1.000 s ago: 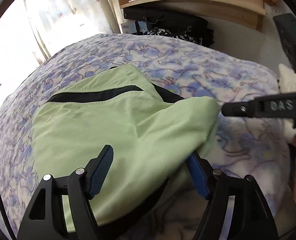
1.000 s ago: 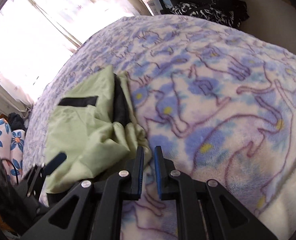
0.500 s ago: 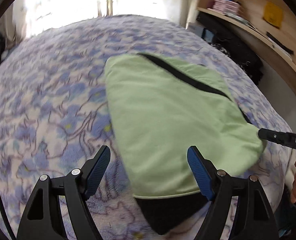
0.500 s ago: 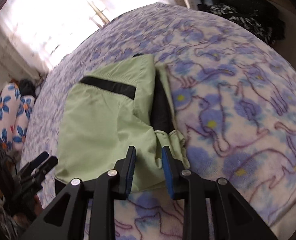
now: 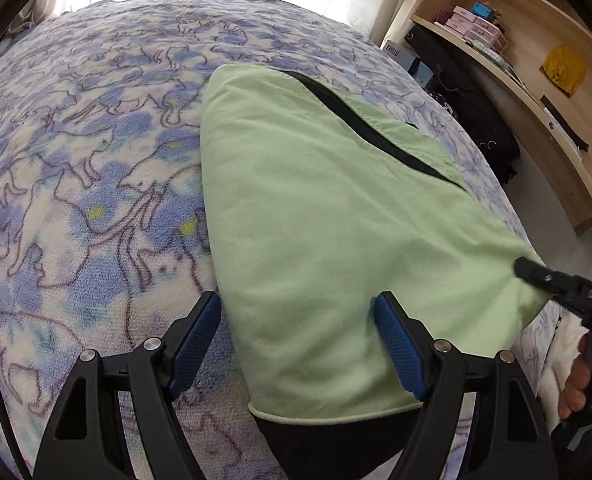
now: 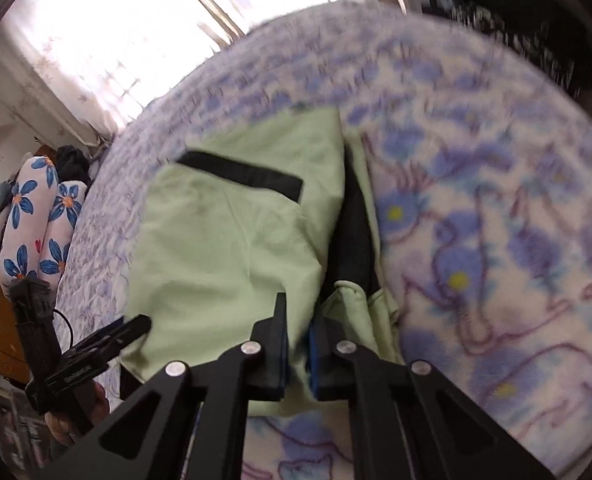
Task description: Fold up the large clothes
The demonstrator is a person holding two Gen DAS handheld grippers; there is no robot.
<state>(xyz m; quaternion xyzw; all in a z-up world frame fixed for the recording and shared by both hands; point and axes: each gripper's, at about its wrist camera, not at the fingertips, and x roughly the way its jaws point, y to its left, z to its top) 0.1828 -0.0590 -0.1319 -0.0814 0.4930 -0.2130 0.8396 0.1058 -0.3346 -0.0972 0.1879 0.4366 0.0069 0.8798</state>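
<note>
A light green garment with black trim lies folded on the bed; it also shows in the right wrist view. My left gripper is open, its jaws straddling the garment's near left edge, just above the cloth. My right gripper is nearly closed, with a fold of the green cloth between its pads at the garment's near right corner. The right gripper's fingers show at the cloth's right edge in the left wrist view. The left gripper shows at the left in the right wrist view.
The bed has a fleece blanket with purple-blue flowers. A wooden shelf unit and black bags stand to the right of the bed. A flower-print pillow lies at the far left. A bright window is behind the bed.
The left gripper has come down closer to the garment's near edge. The right gripper has moved onto the near right corner, its jaws narrowed over the green cloth.
</note>
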